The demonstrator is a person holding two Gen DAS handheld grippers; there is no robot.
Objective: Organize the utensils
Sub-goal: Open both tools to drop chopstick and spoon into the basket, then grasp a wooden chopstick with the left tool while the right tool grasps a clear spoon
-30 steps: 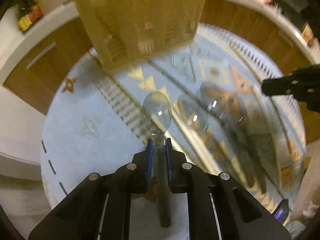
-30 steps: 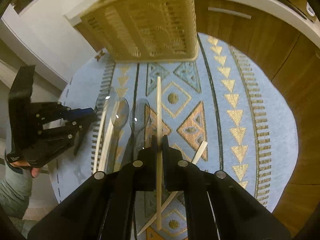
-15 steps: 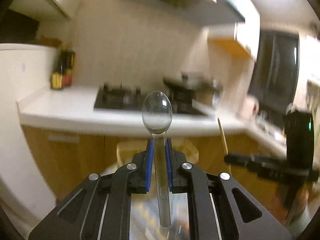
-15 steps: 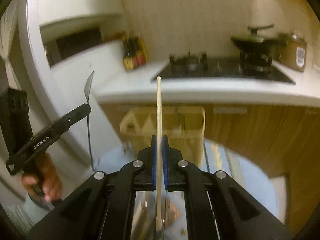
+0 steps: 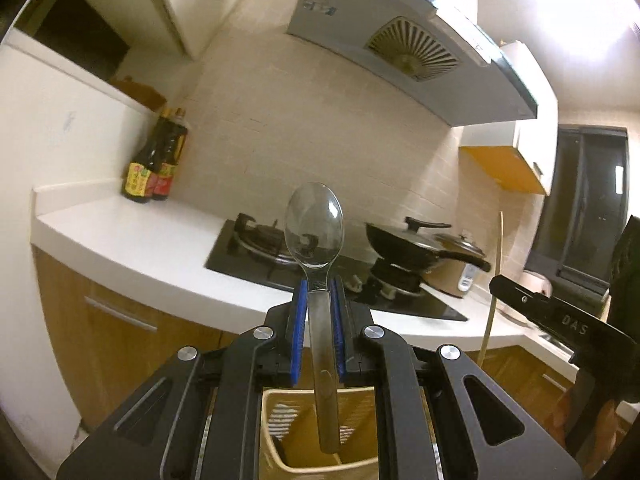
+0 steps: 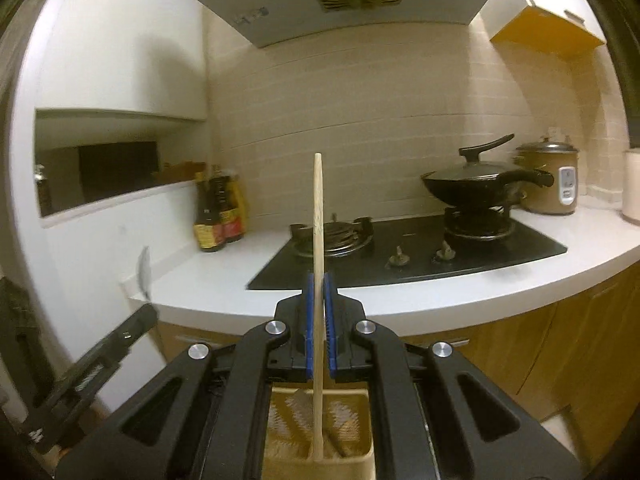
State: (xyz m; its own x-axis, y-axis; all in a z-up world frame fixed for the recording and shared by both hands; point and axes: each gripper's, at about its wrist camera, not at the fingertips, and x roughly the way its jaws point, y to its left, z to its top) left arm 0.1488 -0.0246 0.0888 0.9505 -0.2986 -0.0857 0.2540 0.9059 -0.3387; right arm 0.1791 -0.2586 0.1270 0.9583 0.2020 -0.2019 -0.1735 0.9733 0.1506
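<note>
My left gripper (image 5: 318,284) is shut on a clear plastic spoon (image 5: 315,229), held upright with the bowl up; its handle end hangs over the beige slotted basket (image 5: 276,432). My right gripper (image 6: 319,280) is shut on a wooden chopstick (image 6: 318,208), held upright with its lower end inside the same basket (image 6: 360,448). The right gripper also shows in the left wrist view (image 5: 496,284) at the right, with the chopstick (image 5: 498,248) sticking up. The left gripper shows at the lower left of the right wrist view (image 6: 146,310), with the spoon (image 6: 143,270) edge-on.
A white counter (image 5: 132,240) holds a black gas hob (image 6: 400,248), a lidded wok (image 6: 480,184), a rice cooker (image 6: 550,180) and sauce bottles (image 5: 154,164). A range hood (image 5: 400,44) hangs above. Wooden cabinet doors (image 5: 100,336) lie below.
Both grippers have tilted up from the patterned mat to face the kitchen wall, lifting the spoon and chopstick upright. The basket now sits beneath both held utensils.
</note>
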